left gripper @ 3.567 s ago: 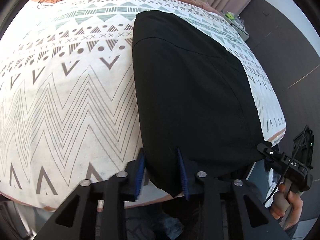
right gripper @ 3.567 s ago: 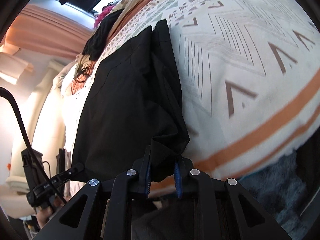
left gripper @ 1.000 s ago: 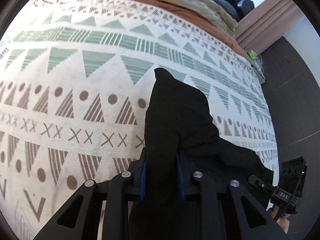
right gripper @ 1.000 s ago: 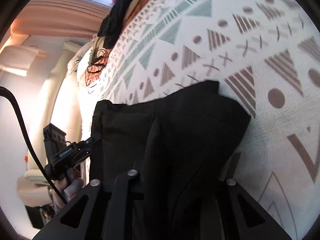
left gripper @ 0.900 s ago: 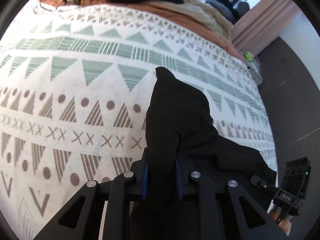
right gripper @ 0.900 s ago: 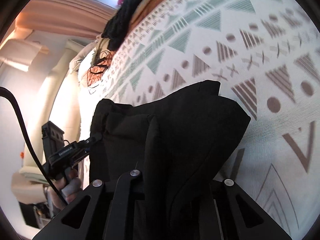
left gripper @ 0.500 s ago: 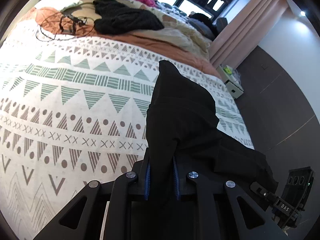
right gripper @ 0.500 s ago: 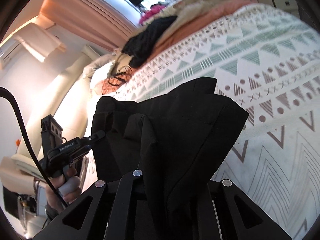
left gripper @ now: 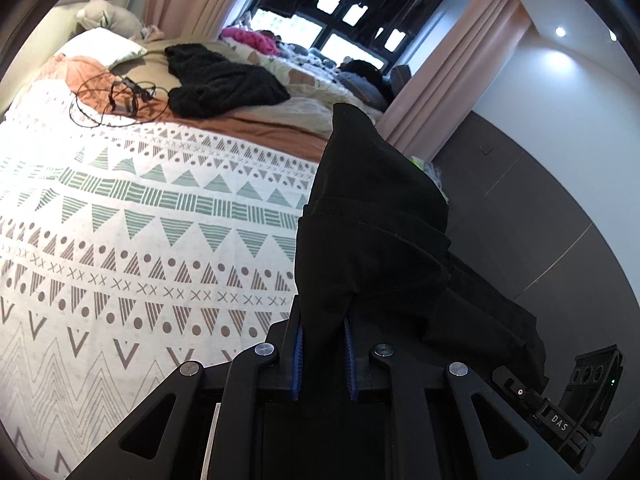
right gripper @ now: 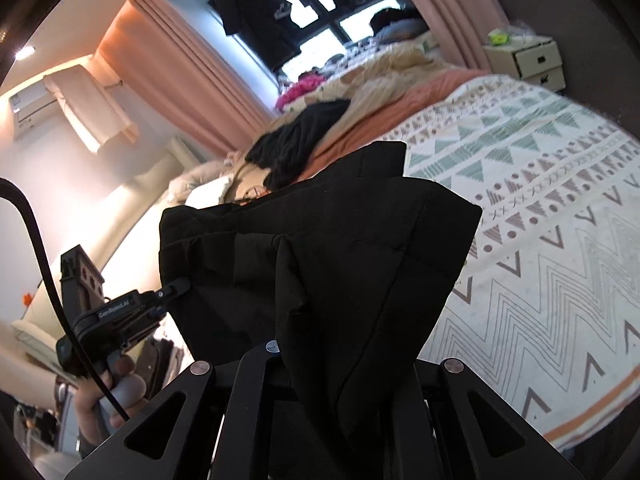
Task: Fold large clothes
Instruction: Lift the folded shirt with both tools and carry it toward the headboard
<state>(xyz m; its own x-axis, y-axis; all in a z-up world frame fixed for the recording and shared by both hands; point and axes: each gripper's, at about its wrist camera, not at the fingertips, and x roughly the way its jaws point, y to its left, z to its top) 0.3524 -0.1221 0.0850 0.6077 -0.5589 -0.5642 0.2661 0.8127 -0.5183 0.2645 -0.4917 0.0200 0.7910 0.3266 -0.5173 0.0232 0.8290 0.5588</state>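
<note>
Fabric is bunching in both my jaws: I am holding the large black woven garment [left gripper: 372,240] up in the air, clear of the bed with the white geometric-patterned cover [left gripper: 120,240], so that it can hang and be doubled over rather than drag across the cover. My left gripper [left gripper: 323,350] is clamping a pinch of cloth between its blue-lined jaws, and a peak of the garment is standing up just beyond them. My right gripper [right gripper: 340,364] is buried under draped cloth; its jaws are hidden in its own view, so I cannot tell how they stand, though the garment's weight seems to be hanging from it too.

The garment is spanning between my two grippers, so its long axis is running roughly left to right, and the loose ends are dropping down on the near side. Its upper folded edge is pointing toward the far end of the bed, where a heap of black fuzzy clothing [left gripper: 224,80] is lying on the tan and rust blankets [left gripper: 256,120].

I judge the fold only partly done.
</note>
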